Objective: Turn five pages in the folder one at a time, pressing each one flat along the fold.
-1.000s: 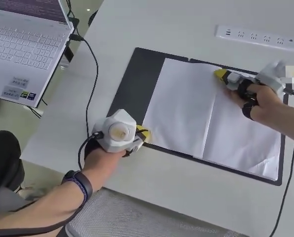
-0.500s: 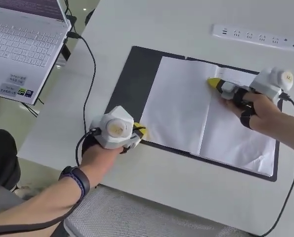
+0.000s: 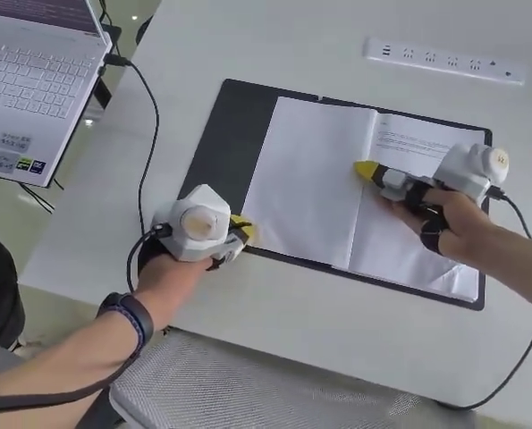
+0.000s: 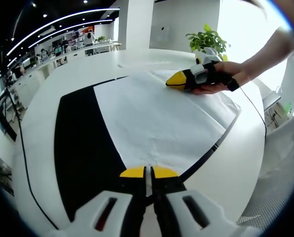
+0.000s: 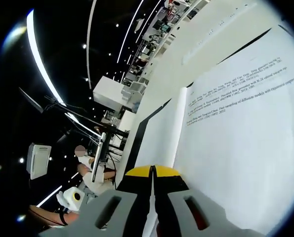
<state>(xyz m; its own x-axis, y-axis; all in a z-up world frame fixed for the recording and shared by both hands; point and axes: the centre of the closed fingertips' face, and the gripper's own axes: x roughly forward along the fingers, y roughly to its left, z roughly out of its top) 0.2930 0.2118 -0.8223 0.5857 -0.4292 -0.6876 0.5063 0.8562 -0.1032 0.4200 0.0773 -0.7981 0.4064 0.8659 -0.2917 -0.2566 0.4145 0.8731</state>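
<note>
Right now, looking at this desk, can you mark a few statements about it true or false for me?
1. The folder lies open. True.
2. The right gripper has its tip at the fold between the pages. True.
3. The laptop sits on the folder. False: it stands apart, off to the left.
4. The right-hand page is blank. False: it carries lines of print near its top.
5. Both grippers are wide open. False: the left gripper and the right gripper are shut.
</note>
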